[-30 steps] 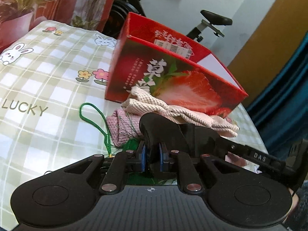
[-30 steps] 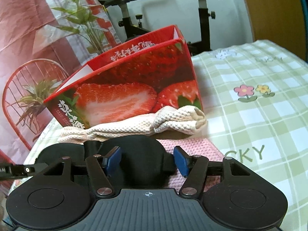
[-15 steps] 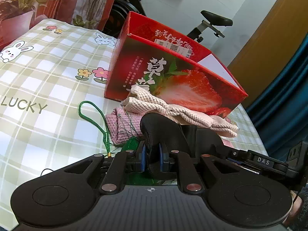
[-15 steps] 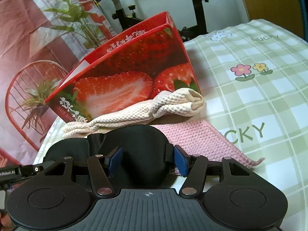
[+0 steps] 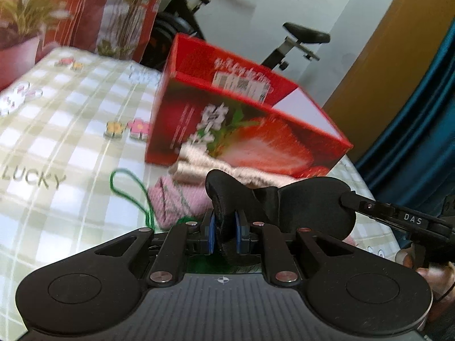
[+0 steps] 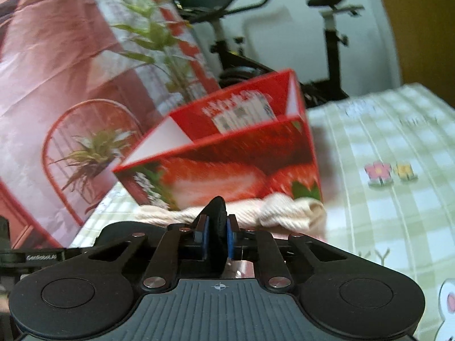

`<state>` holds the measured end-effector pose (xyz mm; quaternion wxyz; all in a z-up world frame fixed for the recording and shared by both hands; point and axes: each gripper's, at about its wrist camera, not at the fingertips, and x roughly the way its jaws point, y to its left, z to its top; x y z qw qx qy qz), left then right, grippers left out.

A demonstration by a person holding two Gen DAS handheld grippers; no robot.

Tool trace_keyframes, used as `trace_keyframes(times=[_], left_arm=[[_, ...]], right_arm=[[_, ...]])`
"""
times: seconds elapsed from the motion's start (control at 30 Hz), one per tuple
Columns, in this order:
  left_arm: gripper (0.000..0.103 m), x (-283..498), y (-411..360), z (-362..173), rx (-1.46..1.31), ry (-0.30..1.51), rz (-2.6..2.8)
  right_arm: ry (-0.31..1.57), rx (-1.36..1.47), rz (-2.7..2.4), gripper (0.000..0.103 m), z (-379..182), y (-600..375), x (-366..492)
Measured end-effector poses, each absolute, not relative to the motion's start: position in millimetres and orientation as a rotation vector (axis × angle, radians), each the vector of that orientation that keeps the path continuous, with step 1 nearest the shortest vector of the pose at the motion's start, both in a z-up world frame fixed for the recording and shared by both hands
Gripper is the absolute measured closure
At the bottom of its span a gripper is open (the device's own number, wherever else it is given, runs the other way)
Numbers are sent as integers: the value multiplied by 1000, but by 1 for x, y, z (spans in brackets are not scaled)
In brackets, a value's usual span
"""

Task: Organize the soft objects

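Observation:
A black eye mask hangs stretched between both grippers above the table. My left gripper is shut on one end of it. My right gripper is shut on the other end, the mask pinched edge-on between its blue pads. One of the right gripper's fingers shows at the mask's right side. Behind stands an open red strawberry box. A cream knit cloth and a pink knit cloth lie at its foot.
A green cord loops on the checked tablecloth left of the pink cloth. An exercise bike and a plant-print hanging stand behind the table. A blue curtain hangs at right. A hand shows at the lower right.
The right gripper's jaws have closed on the mask's end, folding it thin. Both grippers rose a little, lifting the mask off the cloths; the views are blurred by motion.

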<state>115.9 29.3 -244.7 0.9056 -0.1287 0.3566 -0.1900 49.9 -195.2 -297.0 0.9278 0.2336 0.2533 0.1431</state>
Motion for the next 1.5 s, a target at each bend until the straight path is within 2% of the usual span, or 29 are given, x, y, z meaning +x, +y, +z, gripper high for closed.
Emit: trace_keyframes(times=[0.4, 0.83, 1.2, 1.5], left_arm=[[88, 116, 22, -166, -143, 493, -436], [88, 199, -17, -128, 20, 400, -394], [88, 308, -43, -147, 65, 565, -326], [88, 347, -53, -184, 152, 719, -315]], right_arm=[[337, 384, 368, 92, -213, -199, 56], [287, 229, 325, 93, -164, -196, 148], [415, 119, 248, 94, -187, -179, 256], [622, 87, 188, 93, -232, -172, 304]])
